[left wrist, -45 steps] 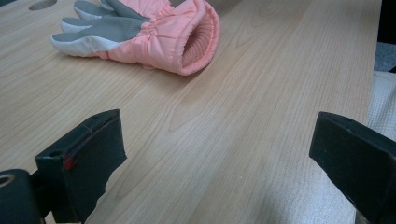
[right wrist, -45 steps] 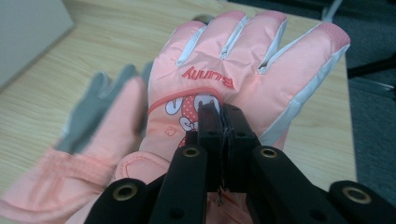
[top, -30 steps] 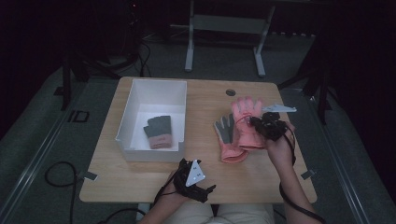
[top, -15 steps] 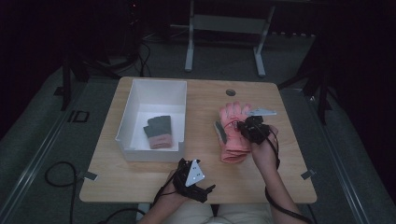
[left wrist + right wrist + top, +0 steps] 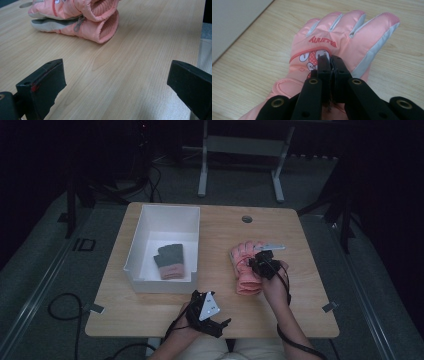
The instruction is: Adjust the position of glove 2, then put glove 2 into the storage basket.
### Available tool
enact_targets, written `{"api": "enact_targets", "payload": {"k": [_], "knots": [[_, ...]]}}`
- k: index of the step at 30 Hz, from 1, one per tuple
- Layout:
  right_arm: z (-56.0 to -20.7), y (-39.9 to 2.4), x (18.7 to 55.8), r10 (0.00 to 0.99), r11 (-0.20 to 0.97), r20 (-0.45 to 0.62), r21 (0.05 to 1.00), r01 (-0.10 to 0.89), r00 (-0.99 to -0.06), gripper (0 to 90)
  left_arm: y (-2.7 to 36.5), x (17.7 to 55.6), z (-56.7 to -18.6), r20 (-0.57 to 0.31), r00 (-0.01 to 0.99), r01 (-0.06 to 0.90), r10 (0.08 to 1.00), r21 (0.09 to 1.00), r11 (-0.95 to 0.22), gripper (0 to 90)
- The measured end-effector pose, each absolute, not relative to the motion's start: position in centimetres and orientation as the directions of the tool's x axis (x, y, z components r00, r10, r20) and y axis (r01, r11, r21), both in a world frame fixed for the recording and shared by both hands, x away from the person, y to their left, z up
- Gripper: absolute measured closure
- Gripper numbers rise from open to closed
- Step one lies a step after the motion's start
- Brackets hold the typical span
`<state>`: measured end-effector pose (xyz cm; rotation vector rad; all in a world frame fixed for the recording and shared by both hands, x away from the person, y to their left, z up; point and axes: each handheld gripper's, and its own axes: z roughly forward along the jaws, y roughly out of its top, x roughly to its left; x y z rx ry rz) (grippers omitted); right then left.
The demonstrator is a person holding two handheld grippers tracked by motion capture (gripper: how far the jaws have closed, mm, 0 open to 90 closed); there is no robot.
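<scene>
On the wooden surface (image 5: 220,227) sit my pink gloves (image 5: 246,267), a bit right of the middle. They lie one on top of the other, with the finger ends pointing away from me and the cuffs toward me. My right claw (image 5: 257,265) is right over the top glove. Its jaws are pressed tight together with no gap, and their tips touch the back of that glove, on the little picture under the red word "Bunny". I cannot tell if any cloth is pinched between them. The top glove (image 5: 337,47) is pink with pale grey strips along the sides of the fingers. My right hand (image 5: 274,287) holds that claw from the near side, and a black cable runs back along my arm. My left claw (image 5: 210,317) rests low at the near edge of the surface, well apart from the gloves. Its jaws stand wide and hold nothing. From the left claw's camera I see the gloves (image 5: 80,18) from the cuff end, stacked and lying flat on the wood. A white box (image 5: 165,212) sits on the left part of the surface. Inside it lies a small grey glove (image 5: 170,261) with a pink cuff.
</scene>
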<state>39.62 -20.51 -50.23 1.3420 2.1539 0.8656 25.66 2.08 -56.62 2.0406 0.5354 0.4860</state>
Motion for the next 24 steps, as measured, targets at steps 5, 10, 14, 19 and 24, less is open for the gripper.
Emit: {"api": "enact_targets", "payload": {"k": [5,10,14,19,24], "knots": [[-50.7,-20.5,39.8,0.903,0.331,-0.048,0.712,0.619,-0.428,85.8,2.1,25.7,-56.7,0.122,0.826,0.18,0.55,0.867,-0.464,1.4],[-50.4,-20.7,39.9,0.9,0.329,-0.041,0.716,0.615,-0.434,80.7,2.1,25.8,-56.7,0.123,0.826,0.182,0.55,0.866,-0.466,1.4],[-49.2,-21.0,39.5,0.889,0.333,-0.033,0.731,0.595,-0.457,64.2,2.1,25.8,-56.6,0.118,0.826,0.183,0.551,0.869,-0.46,1.4],[-47.2,-22.3,38.6,0.877,0.327,-0.026,0.765,0.555,-0.48,44.5,2.1,25.8,-56.6,0.114,0.827,0.183,0.55,0.871,-0.457,1.4],[-45.8,-24.3,37.8,0.864,0.29,0.021,0.796,0.532,-0.503,26.0,2.1,25.8,-56.5,0.103,0.83,0.194,0.548,0.868,-0.457,1.4]]}}
